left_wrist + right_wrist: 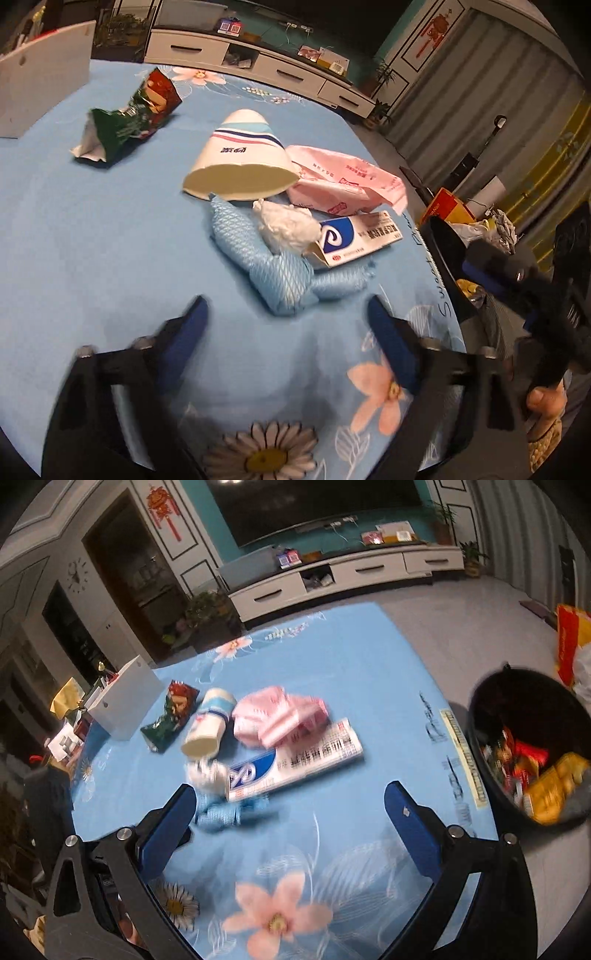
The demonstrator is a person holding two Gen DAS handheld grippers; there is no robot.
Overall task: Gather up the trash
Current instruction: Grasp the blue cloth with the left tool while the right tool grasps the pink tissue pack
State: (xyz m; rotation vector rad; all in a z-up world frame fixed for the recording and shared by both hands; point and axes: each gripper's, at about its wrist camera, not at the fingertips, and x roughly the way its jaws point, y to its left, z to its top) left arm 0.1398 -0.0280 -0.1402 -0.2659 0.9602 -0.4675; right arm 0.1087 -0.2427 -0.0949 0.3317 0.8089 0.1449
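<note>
step in hand looks like the approach: left gripper [286, 314] and right gripper [290, 805] both released, jaws wide and empty, trash pile centre frame on the surface [92, 240], blue mesh wad [273, 269] nearest; next needs closing on it, then bin [480, 738] at right.

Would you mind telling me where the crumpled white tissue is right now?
The crumpled white tissue lies mid-table in the left wrist view, between the paper cup and the blue-and-white box, against the light blue cloth.
</note>
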